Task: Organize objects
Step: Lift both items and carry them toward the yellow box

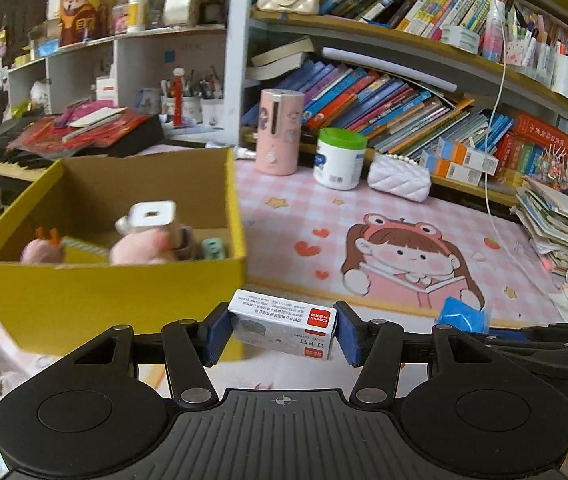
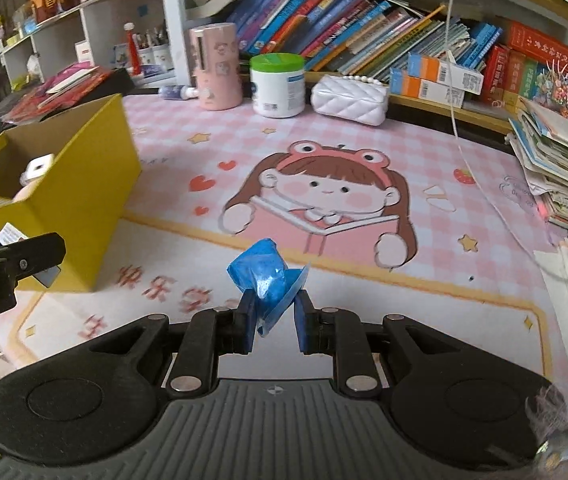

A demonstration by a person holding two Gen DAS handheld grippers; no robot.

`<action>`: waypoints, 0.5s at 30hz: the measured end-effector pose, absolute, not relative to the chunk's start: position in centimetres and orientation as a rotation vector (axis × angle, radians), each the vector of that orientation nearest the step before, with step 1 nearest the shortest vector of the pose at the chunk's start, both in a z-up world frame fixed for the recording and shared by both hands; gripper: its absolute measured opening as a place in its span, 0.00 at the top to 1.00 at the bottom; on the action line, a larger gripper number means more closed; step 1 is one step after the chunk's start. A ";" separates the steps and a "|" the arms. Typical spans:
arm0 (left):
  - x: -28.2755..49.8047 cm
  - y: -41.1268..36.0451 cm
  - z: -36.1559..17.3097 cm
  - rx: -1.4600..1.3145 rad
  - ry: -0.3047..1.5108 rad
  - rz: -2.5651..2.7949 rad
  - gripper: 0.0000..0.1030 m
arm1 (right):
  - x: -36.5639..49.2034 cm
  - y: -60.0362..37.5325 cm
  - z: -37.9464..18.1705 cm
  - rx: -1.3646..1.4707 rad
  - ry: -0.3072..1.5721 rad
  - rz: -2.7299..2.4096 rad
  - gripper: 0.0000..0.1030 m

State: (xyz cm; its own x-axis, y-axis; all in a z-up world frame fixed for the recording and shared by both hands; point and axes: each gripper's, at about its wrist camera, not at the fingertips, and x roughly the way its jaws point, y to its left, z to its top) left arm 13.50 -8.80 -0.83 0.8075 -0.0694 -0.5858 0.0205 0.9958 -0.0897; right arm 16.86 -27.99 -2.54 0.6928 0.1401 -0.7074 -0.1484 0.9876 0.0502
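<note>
Left gripper (image 1: 283, 332) is clamped on a small white staple box (image 1: 282, 329), 1 pad on each short end, box held just off the near right corner of the yellow cardboard box (image 1: 63, 300). Looks light and stiff, thin card, so the ends should take the squeeze but the broad faces could dent; end-to-end grip seems the safe one. Its long axis runs straight across between the fingers, left to right, print upside down, red label toward the right pad. Right gripper (image 2: 273, 312) pinches a crumpled blue wrapper (image 2: 267, 276) above the pink cartoon desk mat (image 2: 364, 152). That one is soft, crinkly, near weightless, probably slippery film; only the lower flap sits between the pads, so it could slide out. Bulk of it sticks up and forward from the fingers, tilted slightly left. Yellow cardboard box already holds plush toys (image 1: 139, 250) and a white cube gadget (image 1: 151, 214); both held items likely go in there.
</note>
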 end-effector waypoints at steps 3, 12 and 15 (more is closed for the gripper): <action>11.7 -7.2 -1.0 -0.079 0.643 -0.038 0.48 | 15.2 -26.4 -2.5 -0.014 0.802 0.165 0.82; 7.2 -2.2 -1.7 -0.049 0.696 0.063 0.48 | 10.2 -19.7 -2.9 -0.101 0.832 0.173 0.82; 5.8 -0.5 -1.6 -0.048 0.692 0.090 0.48 | 8.8 -17.6 -2.9 -0.120 0.824 0.197 0.82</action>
State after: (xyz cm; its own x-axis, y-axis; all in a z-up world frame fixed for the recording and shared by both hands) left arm 5.80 -0.48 -1.60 0.7660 0.0667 -0.6393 -0.0984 0.9951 -0.0140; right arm 8.81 -17.63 -2.90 0.6625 0.1273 -0.7382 -0.2202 0.9750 -0.0294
